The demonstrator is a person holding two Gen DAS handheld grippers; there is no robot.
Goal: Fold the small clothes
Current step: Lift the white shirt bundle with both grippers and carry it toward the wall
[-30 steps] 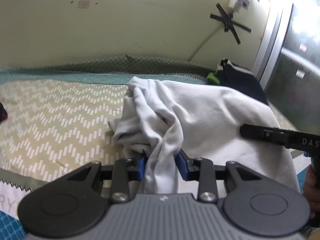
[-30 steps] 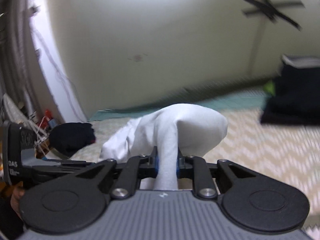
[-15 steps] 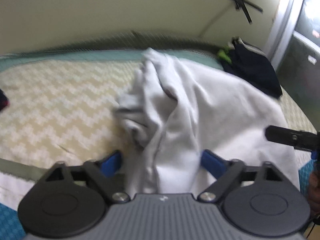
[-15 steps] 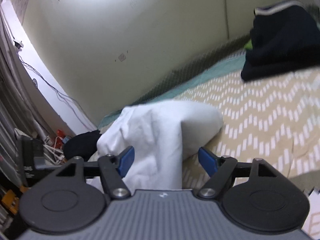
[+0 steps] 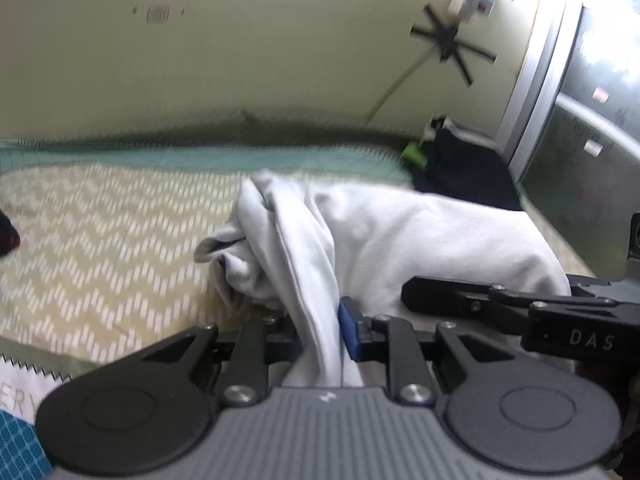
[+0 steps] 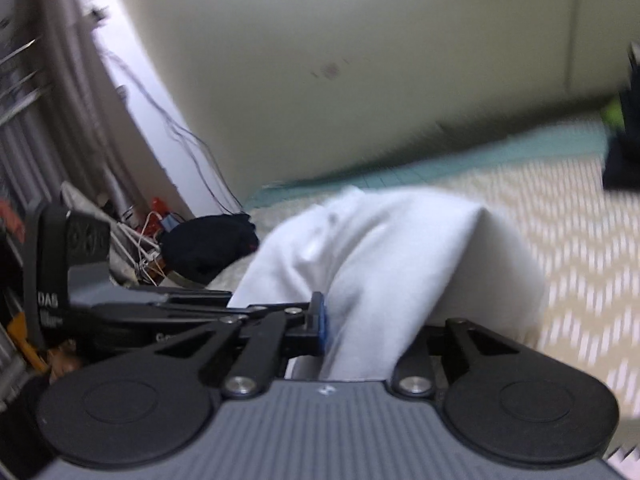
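A white garment (image 5: 400, 232) lies bunched on the chevron-patterned bed cover (image 5: 100, 248). My left gripper (image 5: 320, 332) is shut on a fold of its near edge, cloth pinched between the blue pads. In the right wrist view the same white garment (image 6: 380, 256) humps up in front of my right gripper (image 6: 360, 332), which is shut on its near edge; only the left blue pad (image 6: 320, 320) shows, the right one is hidden by cloth. The right gripper also shows in the left wrist view (image 5: 520, 312) at the right.
A dark pile of clothes with a green item (image 5: 452, 160) sits at the far right by the wall. A small dark garment (image 6: 208, 244) lies at the bed's left end, near cables (image 6: 152, 232). A metal door frame (image 5: 536, 80) stands right.
Both grippers opened half a second ago, letting the cloth go slack, and have now closed again on the garment's near edge. The views shifted and are blurred by motion.
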